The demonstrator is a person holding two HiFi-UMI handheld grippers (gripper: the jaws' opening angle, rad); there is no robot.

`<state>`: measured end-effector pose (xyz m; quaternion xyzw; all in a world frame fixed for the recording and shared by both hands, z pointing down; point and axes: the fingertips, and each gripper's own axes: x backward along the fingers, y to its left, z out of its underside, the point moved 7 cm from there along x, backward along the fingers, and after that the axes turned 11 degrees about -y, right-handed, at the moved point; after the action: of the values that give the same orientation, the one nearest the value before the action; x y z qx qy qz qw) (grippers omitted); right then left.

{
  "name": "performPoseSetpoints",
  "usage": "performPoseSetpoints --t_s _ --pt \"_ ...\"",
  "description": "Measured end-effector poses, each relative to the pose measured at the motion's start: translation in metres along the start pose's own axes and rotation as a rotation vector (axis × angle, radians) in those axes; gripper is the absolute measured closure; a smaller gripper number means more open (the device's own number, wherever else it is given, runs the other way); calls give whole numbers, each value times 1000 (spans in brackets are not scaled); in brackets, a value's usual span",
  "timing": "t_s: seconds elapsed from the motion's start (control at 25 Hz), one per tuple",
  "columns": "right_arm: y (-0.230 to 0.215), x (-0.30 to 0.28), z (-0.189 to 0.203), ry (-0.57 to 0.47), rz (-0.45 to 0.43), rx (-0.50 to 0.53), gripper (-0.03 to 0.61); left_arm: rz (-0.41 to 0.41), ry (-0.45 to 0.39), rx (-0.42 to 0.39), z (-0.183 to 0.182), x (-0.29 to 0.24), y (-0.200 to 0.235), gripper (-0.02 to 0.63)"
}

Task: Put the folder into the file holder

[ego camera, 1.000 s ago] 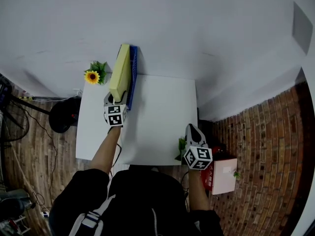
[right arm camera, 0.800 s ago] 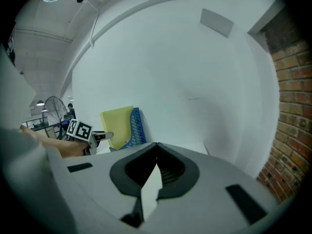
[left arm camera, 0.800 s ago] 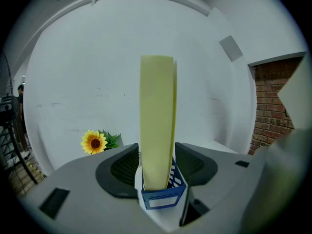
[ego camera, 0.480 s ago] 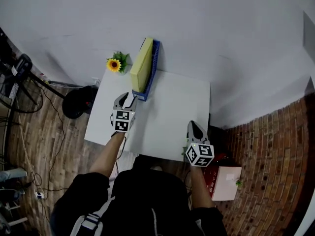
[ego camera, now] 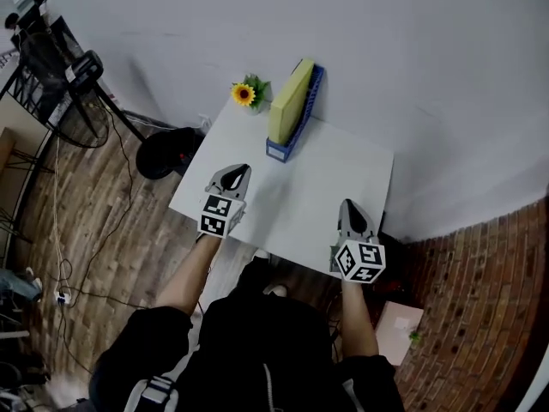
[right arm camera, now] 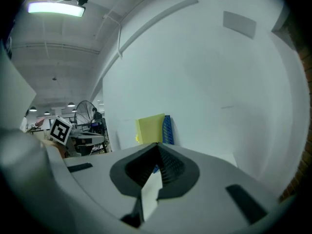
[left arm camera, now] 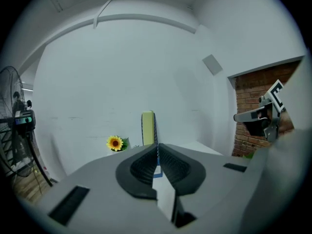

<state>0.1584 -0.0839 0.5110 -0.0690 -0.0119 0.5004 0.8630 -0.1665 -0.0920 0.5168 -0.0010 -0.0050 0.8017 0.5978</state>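
1. The yellow flat card folder (ego camera: pixel 290 101) stands upright on its edge inside the blue slotted plastic file holder (ego camera: pixel 310 88) at the far edge of the white rectangular worktop (ego camera: pixel 317 187). Its broad face looks smooth and matt.
2. The file holder's ribbed side shows as a narrow blue strip to the right of the folder in the right gripper view; most of it is covered by the folder.
3. The left hand-held gripper (ego camera: pixel 241 170), grey with ridged dark pads, hovers over the near left part of the worktop, well apart from the folder. Its jaws are closing, tips pressed together, with nothing between them.
4. The right hand-held gripper (ego camera: pixel 347 204) sits at the near right edge of the worktop, clenched and empty, its ribbed pads meeting at the tips.
5. A small artificial sunflower with green leaves (ego camera: pixel 244 94) stands just to the left of the file holder; what it stands in cannot be made out.
6. A black standing fan (ego camera: pixel 73 63) is on the wooden plank floor to the far left, partly cut off by the frame.
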Motion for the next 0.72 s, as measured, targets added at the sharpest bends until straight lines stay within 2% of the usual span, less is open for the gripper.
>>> performPoseSetpoints --t_s 0.36,0.72 --pt "25 23 -9 -31 -68 66 574 -43 -40 6 -20 61 -19 581" --pt "38 46 -2 -28 -89 71 574 -47 -37 40 -14 92 -34 581"
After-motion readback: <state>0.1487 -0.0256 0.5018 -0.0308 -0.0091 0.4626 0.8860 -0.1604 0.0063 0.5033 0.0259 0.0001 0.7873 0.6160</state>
